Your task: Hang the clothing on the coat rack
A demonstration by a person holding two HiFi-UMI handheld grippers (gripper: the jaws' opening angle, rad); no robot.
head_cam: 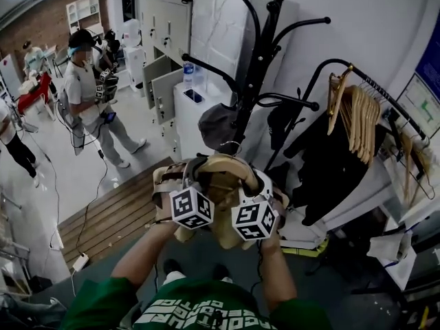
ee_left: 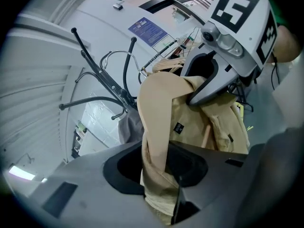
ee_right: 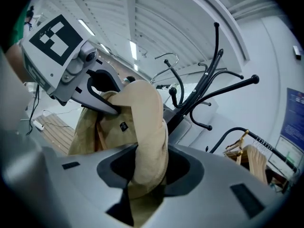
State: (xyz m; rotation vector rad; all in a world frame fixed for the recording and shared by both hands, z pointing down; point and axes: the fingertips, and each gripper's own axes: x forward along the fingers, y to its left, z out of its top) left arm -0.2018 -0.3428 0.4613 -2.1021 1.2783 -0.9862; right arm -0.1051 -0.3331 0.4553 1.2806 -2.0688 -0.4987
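Note:
A tan garment (head_cam: 221, 177) is bunched between both grippers, just in front of the black coat rack (head_cam: 258, 67). My left gripper (head_cam: 189, 194) is shut on one part of the garment's collar (ee_left: 159, 122). My right gripper (head_cam: 256, 205) is shut on the other part of the tan fabric (ee_right: 147, 127), with a small black label (ee_right: 123, 126) showing inside. The rack's curved hooks (ee_right: 213, 87) rise above and beyond the cloth. A grey cap (head_cam: 216, 126) hangs on a lower hook of the rack.
A rail (head_cam: 375, 91) with wooden hangers and dark clothes stands at the right. White lockers (head_cam: 165, 53) and a white cabinet with a bottle (head_cam: 188, 74) stand behind the rack. A person with grippers (head_cam: 86, 88) stands at the left; a wooden pallet (head_cam: 110, 215) lies below.

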